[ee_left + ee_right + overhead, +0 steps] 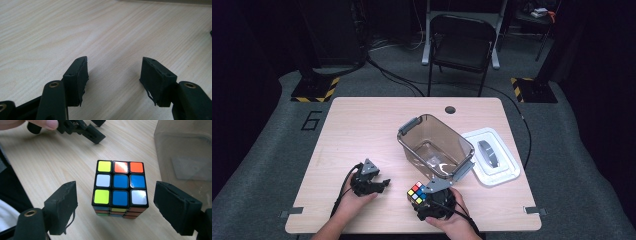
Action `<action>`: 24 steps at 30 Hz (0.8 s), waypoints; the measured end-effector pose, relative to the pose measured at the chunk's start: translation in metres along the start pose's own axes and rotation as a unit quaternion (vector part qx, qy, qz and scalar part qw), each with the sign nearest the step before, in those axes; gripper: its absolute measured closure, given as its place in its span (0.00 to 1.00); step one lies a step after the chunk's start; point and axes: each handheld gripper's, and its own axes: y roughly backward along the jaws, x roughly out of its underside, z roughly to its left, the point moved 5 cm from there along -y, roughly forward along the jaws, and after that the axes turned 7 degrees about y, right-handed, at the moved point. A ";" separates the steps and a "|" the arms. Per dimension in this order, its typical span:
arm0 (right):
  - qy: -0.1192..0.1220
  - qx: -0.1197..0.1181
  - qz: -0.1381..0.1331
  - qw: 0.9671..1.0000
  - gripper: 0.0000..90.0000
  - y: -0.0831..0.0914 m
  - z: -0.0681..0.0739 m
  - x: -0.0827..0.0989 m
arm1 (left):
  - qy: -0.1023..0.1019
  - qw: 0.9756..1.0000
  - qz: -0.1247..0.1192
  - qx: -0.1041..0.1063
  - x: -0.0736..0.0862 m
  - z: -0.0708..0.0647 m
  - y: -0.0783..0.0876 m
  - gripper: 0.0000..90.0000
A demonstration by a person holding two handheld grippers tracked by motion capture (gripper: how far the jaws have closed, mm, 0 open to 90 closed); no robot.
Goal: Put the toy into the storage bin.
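One scrambled puzzle cube (120, 188) sits on the pale wood table (357, 125), its top face showing yellow, orange, white and blue stickers framed in black. It rests between the wide-apart jaws of the right gripper (125, 207), whose pads stand clear of its sides without touching it. In the high view the cube (417, 192) lies near the table's front edge, at about 5 o'clock from the table's middle, with the right gripper (432, 200) and the person's hand just behind it at the near edge.

At 12 o'clock from the cube stands a clear, smoke-tinted plastic bin (435, 146) with grey latch handles, open at the top; its near corner is just beside the cube, and its wall (185, 152) rises at 2 o'clock in the right gripper view. At 3 o'clock from the bin, its white lid (492, 156) lies flat with the grey handle upward.

At 9 o'clock from the cube, well apart from it, the left gripper (379, 184) rests low over bare wood, jaws parted with nothing between them (113, 75).

Beyond the table, grey carpet runs to a black folding chair (462, 45) at 12 o'clock, cables, and two stands with yellow-and-black striped bases (314, 90) in a dark room.
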 end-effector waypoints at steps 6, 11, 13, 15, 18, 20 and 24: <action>0.001 0.005 0.006 1.000 0.21 -0.007 -0.001 0.001 | 0.003 1.000 0.000 0.000 0.000 -0.001 0.000 0.43; -0.002 0.012 0.008 1.000 0.21 -0.013 -0.001 0.003 | -0.002 1.000 0.003 -0.002 0.000 0.000 0.000 0.43; -0.005 0.010 0.011 1.000 0.21 -0.014 -0.002 0.005 | 0.002 1.000 0.001 -0.001 0.000 0.000 0.000 0.43; -0.009 0.014 0.012 1.000 0.21 -0.017 -0.002 0.005 | -0.002 1.000 0.002 -0.002 0.000 0.000 0.000 0.43; -0.003 0.014 0.014 1.000 0.22 -0.020 -0.004 0.006 | -0.002 1.000 0.001 -0.002 0.000 0.000 0.000 0.43; -0.007 0.015 0.013 1.000 0.23 -0.022 -0.004 0.006 | -0.003 1.000 0.001 -0.002 0.000 0.000 0.000 0.43; -0.010 0.013 0.012 1.000 0.26 -0.025 -0.003 0.006 | -0.001 1.000 0.001 -0.002 0.000 -0.001 0.000 0.43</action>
